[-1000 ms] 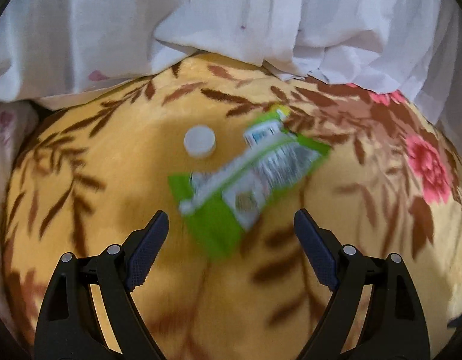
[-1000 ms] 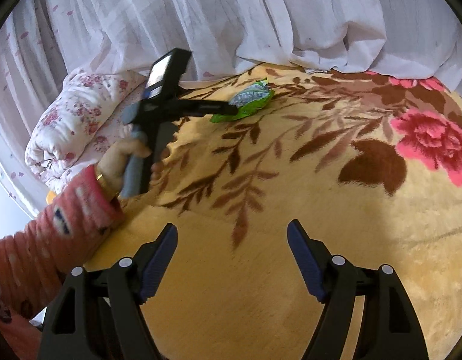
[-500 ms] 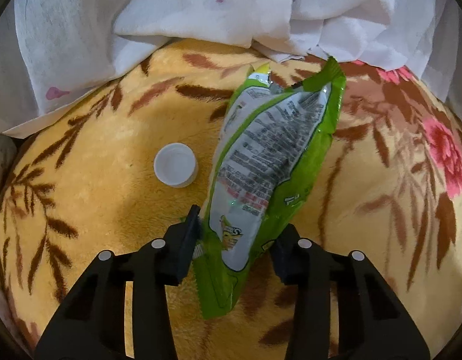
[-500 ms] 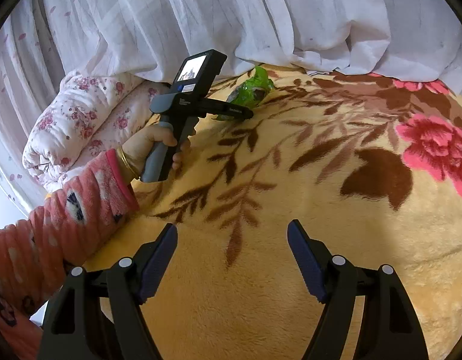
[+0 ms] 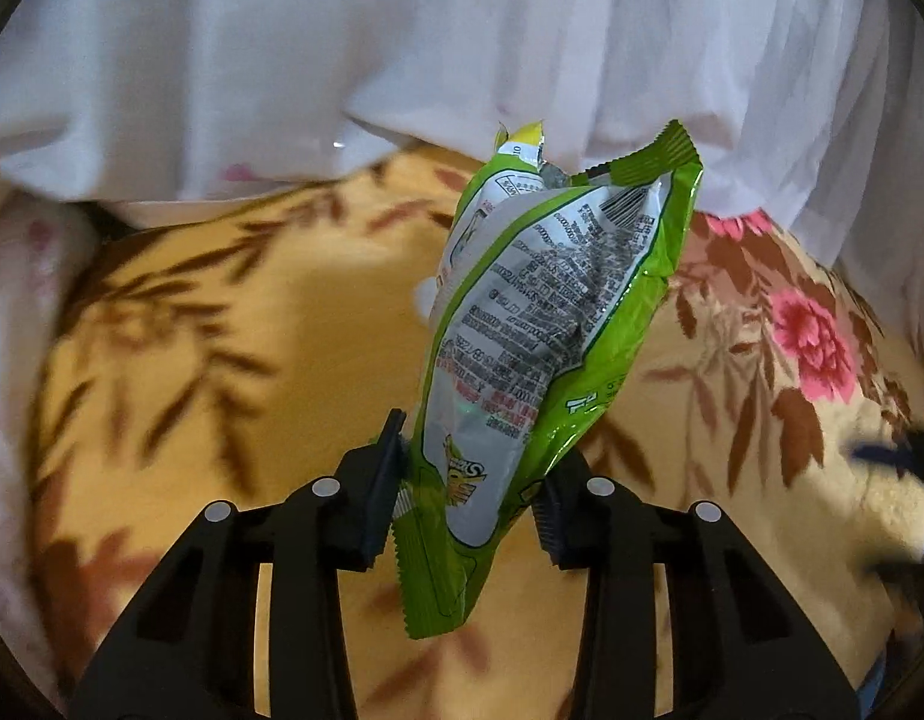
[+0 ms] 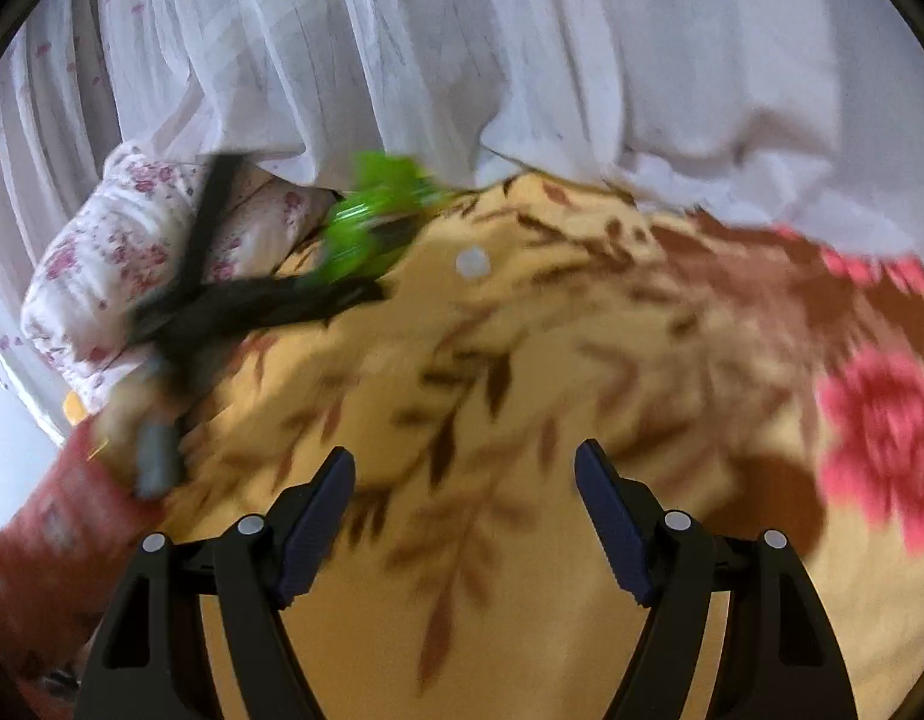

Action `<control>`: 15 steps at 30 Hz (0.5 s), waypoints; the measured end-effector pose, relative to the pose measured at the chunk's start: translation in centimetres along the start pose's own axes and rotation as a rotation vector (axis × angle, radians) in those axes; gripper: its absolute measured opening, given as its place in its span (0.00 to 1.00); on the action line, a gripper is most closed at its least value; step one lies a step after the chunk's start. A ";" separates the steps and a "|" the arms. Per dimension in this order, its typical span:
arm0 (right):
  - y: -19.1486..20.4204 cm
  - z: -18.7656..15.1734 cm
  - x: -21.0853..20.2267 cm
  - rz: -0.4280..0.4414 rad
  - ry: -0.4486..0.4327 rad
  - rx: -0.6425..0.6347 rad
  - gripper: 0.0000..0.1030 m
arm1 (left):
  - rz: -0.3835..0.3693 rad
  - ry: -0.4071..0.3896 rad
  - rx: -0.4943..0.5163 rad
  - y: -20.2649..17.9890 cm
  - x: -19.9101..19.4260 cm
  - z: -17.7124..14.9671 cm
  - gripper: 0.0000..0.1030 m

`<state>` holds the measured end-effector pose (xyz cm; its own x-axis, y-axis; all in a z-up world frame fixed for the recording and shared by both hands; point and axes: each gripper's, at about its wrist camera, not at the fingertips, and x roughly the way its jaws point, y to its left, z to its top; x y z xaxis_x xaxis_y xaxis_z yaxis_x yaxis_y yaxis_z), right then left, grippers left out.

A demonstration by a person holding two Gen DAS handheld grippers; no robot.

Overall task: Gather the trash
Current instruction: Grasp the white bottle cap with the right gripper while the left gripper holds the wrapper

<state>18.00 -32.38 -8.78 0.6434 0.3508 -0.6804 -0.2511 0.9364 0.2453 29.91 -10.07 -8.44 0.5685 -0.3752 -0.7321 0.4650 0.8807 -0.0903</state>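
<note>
Since the earlier frame, the green snack bag (image 5: 540, 324) has been lifted off the yellow flowered blanket (image 5: 222, 312), where it had lain flat between spread jaws. It is now pinched at its lower part by the left tool (image 5: 462, 486) and held upright above the blanket. The right tool (image 6: 462, 516) is held wide apart, with nothing between its jaws. Farther off, a white bottle cap (image 6: 473, 262) is left on the blanket. Behind it, white cloth (image 6: 462, 60) is draped.

open blanket (image 6: 522, 630) ahead, white curtain (image 6: 462, 48) blocking beyond, pillow (image 6: 120, 252) at left
</note>
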 end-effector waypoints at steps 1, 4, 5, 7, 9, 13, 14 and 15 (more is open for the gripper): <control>0.1 1.5 1.5 -0.009 -0.001 -0.008 0.72 | 0.008 -0.005 -0.005 0.3 -1.0 -0.4 0.36; 0.9 5.8 6.7 -0.034 0.008 -0.034 0.72 | 0.047 -0.022 -0.020 1.5 -4.0 -1.9 0.36; 0.7 6.6 7.9 -0.039 0.013 -0.033 0.72 | 0.049 -0.025 -0.027 1.9 -4.6 -2.2 0.36; 0.8 8.5 11.1 -0.065 0.028 -0.046 0.72 | 0.056 -0.033 -0.041 2.4 -5.5 -2.9 0.36; 1.0 9.8 14.0 -0.093 0.042 -0.057 0.68 | 0.061 -0.046 -0.055 3.1 -6.5 -3.5 0.36; 1.4 12.0 18.9 -0.158 0.074 -0.074 0.64 | 0.064 -0.058 -0.077 4.1 -7.4 -4.4 0.36; 1.5 12.4 20.1 -0.184 0.091 -0.082 0.62 | 0.059 -0.057 -0.086 4.4 -7.6 -4.5 0.36; 1.7 12.6 20.9 -0.200 0.104 -0.091 0.59 | 0.056 -0.057 -0.090 4.5 -7.7 -4.6 0.36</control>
<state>40.14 -23.31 -13.93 0.6100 0.1506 -0.7780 -0.1929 0.9805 0.0386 24.55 -1.85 -6.32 0.6307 -0.3383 -0.6984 0.3699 0.9222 -0.1127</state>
